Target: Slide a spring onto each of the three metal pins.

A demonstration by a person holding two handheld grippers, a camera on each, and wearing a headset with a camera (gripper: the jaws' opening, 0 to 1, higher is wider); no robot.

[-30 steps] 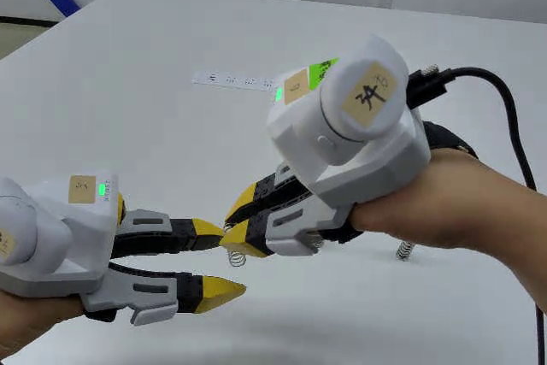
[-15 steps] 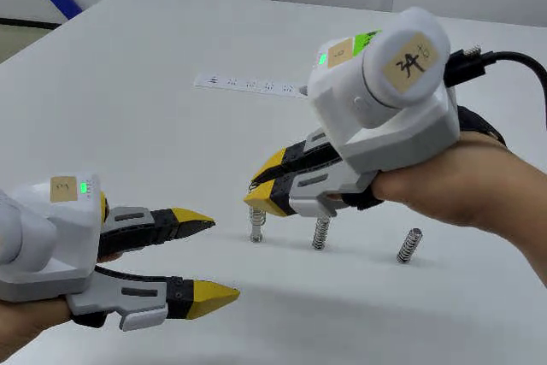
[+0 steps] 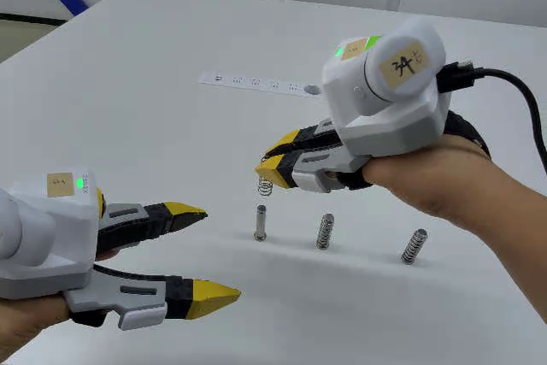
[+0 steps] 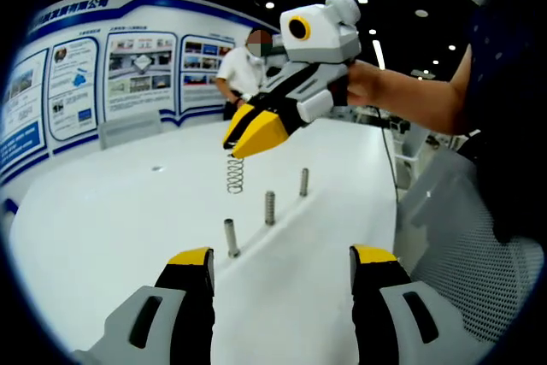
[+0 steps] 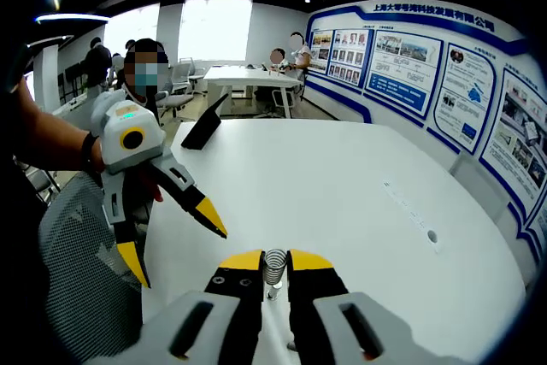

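A wide white bench [image 3: 128,83] runs through a showroom with blue-trimmed display boards on the walls. The right tongs [image 3: 272,167] are pinched narrow on the top coils of a spring [image 3: 265,185], which dangles free beneath the tips. At six o'clock from it stands the one bare pin [image 3: 260,221], upright on the bench, with a clear gap between the spring's bottom and the pin's top. Off at three o'clock of that pin, a second pin [image 3: 325,231] and a third pin [image 3: 414,245] each already wear a spring. The left tongs [image 3: 218,254] hover wide and empty at about eight o'clock of the bare pin, touching nothing.

To my eye this last spring wants lowering. Keep it hanging steady, line its open bottom coil over the pin's tip and come straight down. Let go only once a few coils have swallowed the pin, or it may tip off and roll.
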